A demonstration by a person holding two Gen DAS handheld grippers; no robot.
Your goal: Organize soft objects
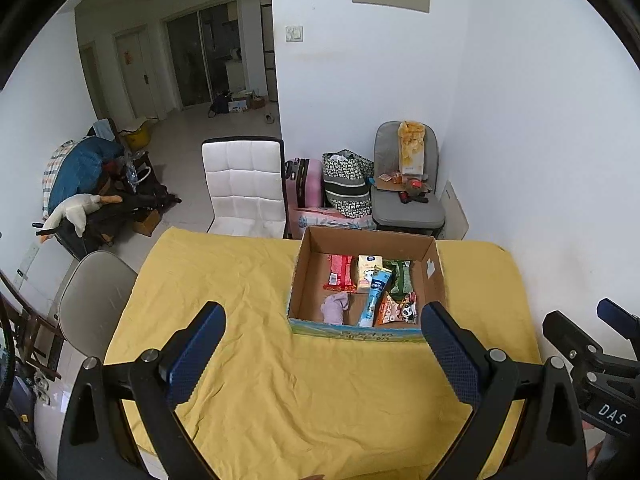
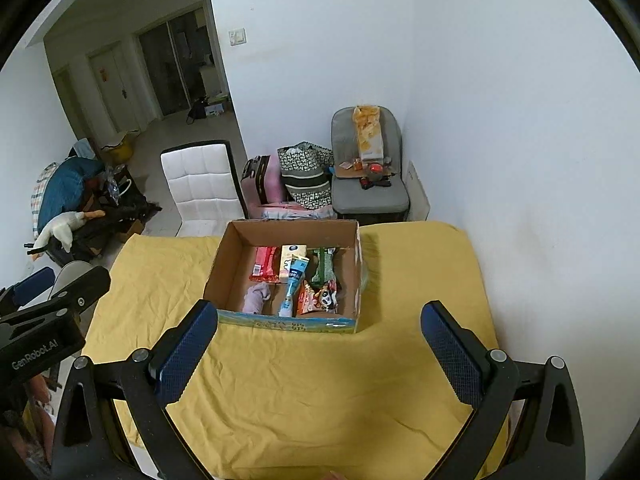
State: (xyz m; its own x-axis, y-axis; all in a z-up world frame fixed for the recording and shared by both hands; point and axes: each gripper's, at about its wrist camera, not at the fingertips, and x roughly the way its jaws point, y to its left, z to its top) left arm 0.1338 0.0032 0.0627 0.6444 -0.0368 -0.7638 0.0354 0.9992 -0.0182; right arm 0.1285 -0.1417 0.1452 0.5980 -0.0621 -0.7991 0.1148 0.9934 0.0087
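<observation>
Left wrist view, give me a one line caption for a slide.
Open left gripper hovers over the yellow tablecloth, facing a cardboard box holding snack packets and a rolled lilac cloth.

Black left claw (image 1: 322, 354), blue textured pads (image 1: 196, 354), silver screws, white "DAS" lettering

The right gripper (image 2: 320, 344) hangs over a table under a yellow cloth (image 2: 320, 392), its two blue-padded fingers (image 2: 186, 352) spread wide with nothing between them. Ahead stands an open cardboard box (image 2: 230, 256). Inside lie a red packet (image 2: 265, 265), a cream carton (image 2: 291, 258), a blue tube (image 2: 294, 286), a green packet (image 2: 322, 266), a panda-print snack bag (image 2: 322, 299) and a lilac rolled cloth (image 2: 256, 298) near the front wall. The left gripper (image 2: 44, 296) shows at the left edge. Beyond the table are a white quilted chair (image 2: 202, 184), a pink suitcase (image 2: 262, 178), a patterned bag (image 2: 306, 178) and a grey armchair (image 2: 370, 196)
</observation>
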